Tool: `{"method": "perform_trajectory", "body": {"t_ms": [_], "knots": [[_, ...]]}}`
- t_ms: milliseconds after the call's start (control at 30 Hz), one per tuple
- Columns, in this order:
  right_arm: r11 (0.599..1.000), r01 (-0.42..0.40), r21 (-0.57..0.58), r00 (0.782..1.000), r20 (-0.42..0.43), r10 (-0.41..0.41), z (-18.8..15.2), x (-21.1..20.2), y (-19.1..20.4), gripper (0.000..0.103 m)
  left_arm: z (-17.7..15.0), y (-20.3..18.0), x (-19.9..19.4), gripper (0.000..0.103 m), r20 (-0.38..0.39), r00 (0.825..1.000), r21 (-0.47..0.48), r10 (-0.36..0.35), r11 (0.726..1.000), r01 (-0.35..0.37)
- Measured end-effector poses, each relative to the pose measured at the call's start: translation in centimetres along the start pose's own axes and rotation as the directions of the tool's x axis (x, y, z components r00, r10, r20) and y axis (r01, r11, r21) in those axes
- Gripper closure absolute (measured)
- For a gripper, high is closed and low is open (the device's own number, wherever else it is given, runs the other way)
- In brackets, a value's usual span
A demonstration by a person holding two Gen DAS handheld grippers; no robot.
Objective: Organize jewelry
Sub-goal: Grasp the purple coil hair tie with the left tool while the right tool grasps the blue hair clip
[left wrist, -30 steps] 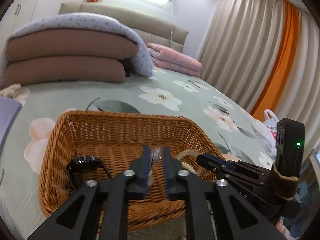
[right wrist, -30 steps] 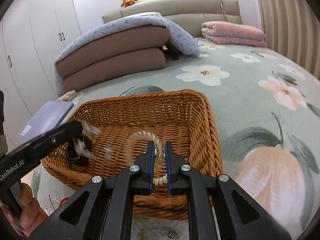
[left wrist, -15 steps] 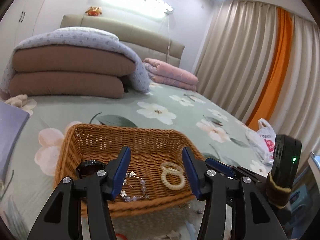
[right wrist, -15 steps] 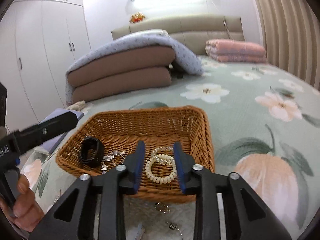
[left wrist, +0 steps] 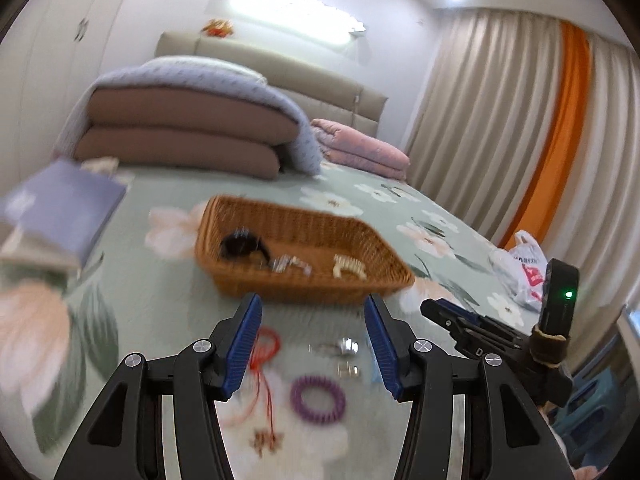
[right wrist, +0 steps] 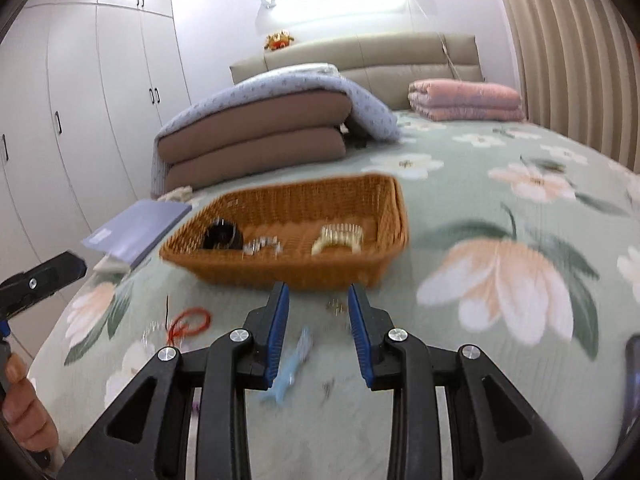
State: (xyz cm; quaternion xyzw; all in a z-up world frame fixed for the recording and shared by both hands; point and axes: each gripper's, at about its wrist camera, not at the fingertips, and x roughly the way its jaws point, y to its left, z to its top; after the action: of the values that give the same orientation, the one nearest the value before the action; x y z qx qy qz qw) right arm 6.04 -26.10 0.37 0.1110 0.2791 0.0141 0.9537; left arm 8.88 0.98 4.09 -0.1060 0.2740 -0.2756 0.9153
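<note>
Left wrist view: floral bedspread [left wrist: 168, 312] carries a wicker basket [left wrist: 300, 284]; left gripper [left wrist: 312, 344] and right gripper [right wrist: 316, 330] both gape empty.

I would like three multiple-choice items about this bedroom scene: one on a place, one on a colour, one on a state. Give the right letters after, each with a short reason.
1. Where does the cream bead bracelet lie?
A. in the wicker basket
B. on the bedspread
C. in a gripper

2. What colour is the coil hair tie on the bedspread?
A. green
B. purple
C. white

3. How do the left gripper and the right gripper stand?
A. both shut
B. only the left open
C. both open and empty

Key: 1 A, it rests inside the basket walls; 2 B, the ring is purple; 3 C, each pair of fingers is spread with nothing held between.
</note>
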Motion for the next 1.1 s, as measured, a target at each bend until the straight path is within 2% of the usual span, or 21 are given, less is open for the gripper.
{"method": "perform_trajectory", "body": {"t_ms": [167, 367, 500, 567, 633, 733, 833, 1000, 1100], "knots": [[0.998, -0.025, 0.066, 0.999, -0.028, 0.027, -1.2, 0.1, -1.5, 0.070, -3.5, 1.5, 1.4, 0.048, -0.078, 0.997, -0.087, -0.001, 0.996, -0.005], [0.983, -0.079, 0.164, 0.991, -0.090, 0.095, -1.6, 1.8, -3.4, 0.070, -5.7, 1.6, 3.6, 0.048, -0.171, 0.984, -0.095, -0.043, 0.995, 0.027], [0.996, -0.059, 0.074, 0.991, -0.119, 0.068, -1.6, 2.5, -1.4, 0.070, -6.2, 0.9, 4.1, 0.048, -0.200, 0.978, -0.062, -0.055, 0.997, 0.043], [0.999, -0.041, 0.007, 0.989, -0.139, 0.042, -1.7, 2.9, 0.0, 0.070, -6.7, 0.4, 4.5, 0.052, -0.229, 0.972, -0.033, -0.044, 0.999, 0.037], [0.999, -0.012, -0.050, 0.988, -0.154, 0.004, -1.7, 3.4, 1.2, 0.070, -6.9, 0.0, 5.3, 0.061, -0.260, 0.965, -0.008, -0.021, 1.000, 0.019], [0.999, -0.003, -0.050, 0.982, -0.191, -0.006, -1.5, 4.7, 1.9, 0.070, -7.1, -0.1, 6.4, 0.071, -0.302, 0.953, -0.008, -0.002, 1.000, 0.000], [0.999, 0.012, -0.039, 0.974, -0.226, -0.021, -1.3, 6.0, 1.9, 0.070, -7.1, 0.5, 7.3, 0.074, -0.334, 0.943, -0.043, 0.000, 0.999, -0.015], [0.996, 0.045, -0.082, 0.965, -0.255, -0.065, -1.7, 6.9, 2.5, 0.070, -6.8, 1.3, 8.1, 0.074, -0.348, 0.938, -0.099, -0.003, 0.995, -0.034], [0.993, 0.060, -0.099, 0.958, -0.273, -0.085, -2.0, 7.4, 2.7, 0.070, -6.8, 0.9, 8.7, 0.074, -0.363, 0.931, -0.076, 0.028, 0.995, -0.059]]}}
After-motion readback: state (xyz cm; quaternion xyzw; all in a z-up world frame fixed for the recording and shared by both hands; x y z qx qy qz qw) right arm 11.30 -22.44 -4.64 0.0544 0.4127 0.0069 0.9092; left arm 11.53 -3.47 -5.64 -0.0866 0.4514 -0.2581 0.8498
